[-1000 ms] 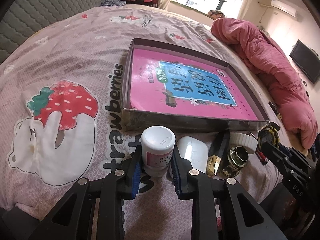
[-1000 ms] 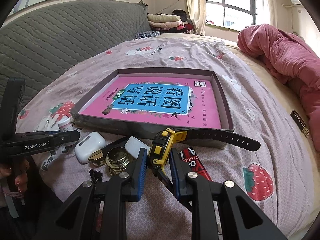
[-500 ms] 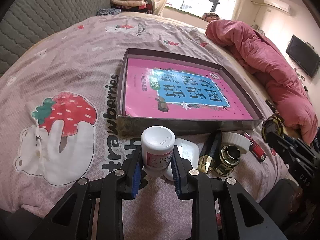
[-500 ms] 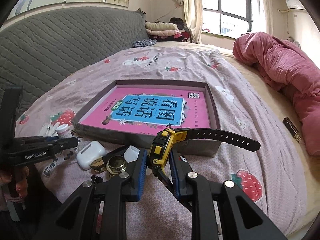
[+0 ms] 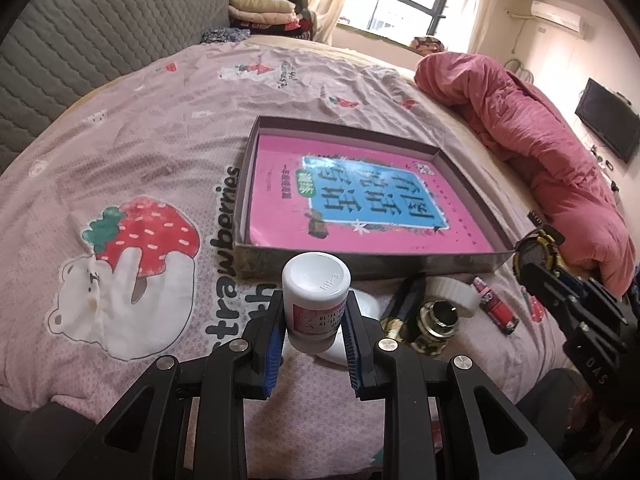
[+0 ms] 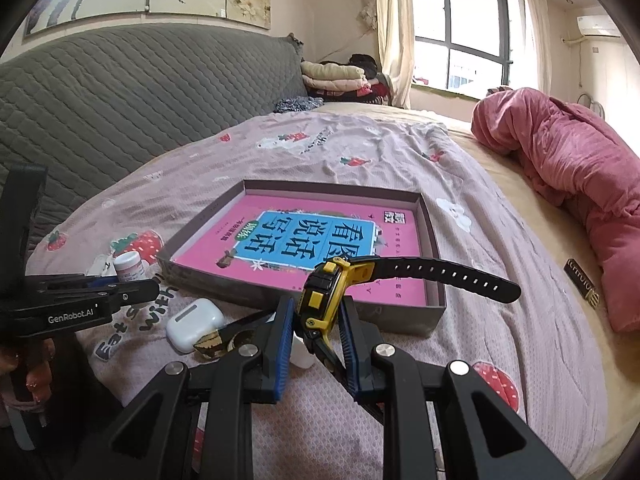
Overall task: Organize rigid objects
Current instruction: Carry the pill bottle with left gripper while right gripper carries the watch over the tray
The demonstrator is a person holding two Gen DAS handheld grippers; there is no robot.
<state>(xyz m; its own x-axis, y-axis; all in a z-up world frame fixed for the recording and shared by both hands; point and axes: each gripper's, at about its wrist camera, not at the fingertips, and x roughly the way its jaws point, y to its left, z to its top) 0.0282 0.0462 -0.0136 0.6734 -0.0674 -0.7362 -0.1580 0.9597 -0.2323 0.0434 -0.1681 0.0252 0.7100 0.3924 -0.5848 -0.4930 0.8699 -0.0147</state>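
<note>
My left gripper (image 5: pixel 314 320) is shut on a small white pill bottle (image 5: pixel 316 300) with a pink label, held above the bedsheet just short of the grey cardboard tray (image 5: pixel 368 266). A pink book (image 5: pixel 360 200) lies flat in that tray. My right gripper (image 6: pixel 316 320) is shut on a yellow and black wristwatch (image 6: pixel 324 300), whose black strap (image 6: pixel 448 280) sticks out to the right over the tray's (image 6: pixel 434 312) near corner. In the right wrist view the left gripper (image 6: pixel 132 284) and bottle (image 6: pixel 129 266) show at the left.
On the sheet in front of the tray lie a white earbud case (image 6: pixel 194 324), a gold-trimmed black item (image 5: pixel 404 304), a round metal jar (image 5: pixel 438 318), a white lid (image 5: pixel 456 288) and a small red item (image 5: pixel 496 308). A pink duvet (image 5: pixel 540 152) fills the right side.
Both grippers have risen a little with the bottle and the watch still held; the sheet and the loose items look farther below.
</note>
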